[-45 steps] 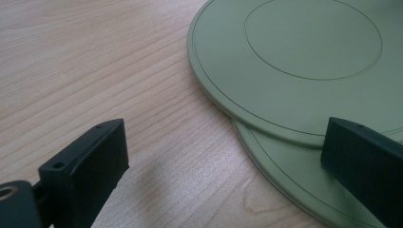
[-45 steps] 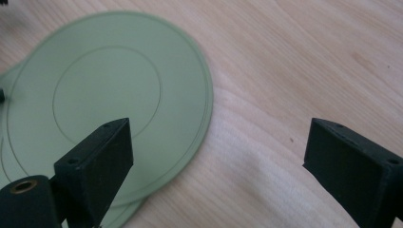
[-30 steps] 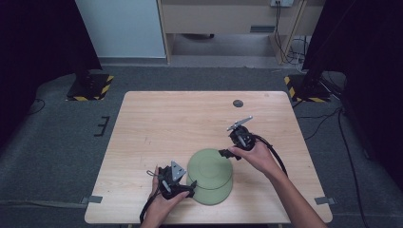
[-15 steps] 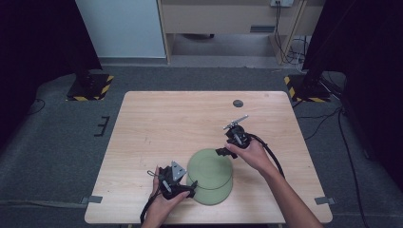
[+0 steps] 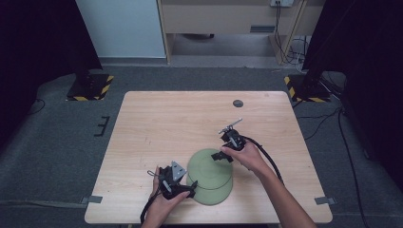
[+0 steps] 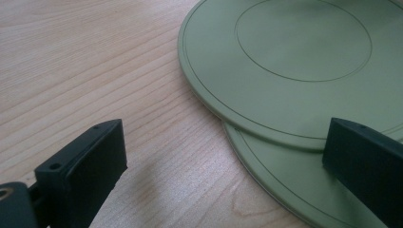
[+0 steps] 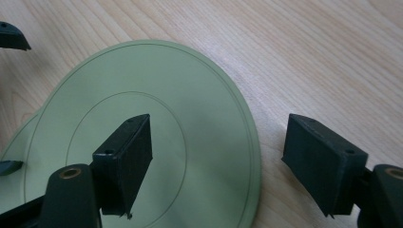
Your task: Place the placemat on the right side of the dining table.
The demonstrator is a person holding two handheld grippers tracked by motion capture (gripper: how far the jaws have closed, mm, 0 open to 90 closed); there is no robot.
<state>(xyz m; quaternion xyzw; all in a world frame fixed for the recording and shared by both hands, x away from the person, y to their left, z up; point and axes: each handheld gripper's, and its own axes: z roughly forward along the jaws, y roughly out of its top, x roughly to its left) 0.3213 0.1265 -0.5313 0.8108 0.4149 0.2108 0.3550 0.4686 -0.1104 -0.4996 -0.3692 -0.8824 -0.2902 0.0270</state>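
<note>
Near the bench's [image 5: 142, 123] front edge, the left gripper [image 5: 183, 190] waits with fingers open astride the lower plate's [image 6: 285, 190] rim; the right gripper [image 7: 216, 161] straddles the upper plate's [image 5: 209, 164] far rim, fingers open after a slight widening. Neither matte green, ring-grooved plate is yet gripped; separating the offset stack appears to remain.

A small dark disc [image 5: 237, 103] lies near the wooden table's [image 5: 157, 123] far edge.
</note>
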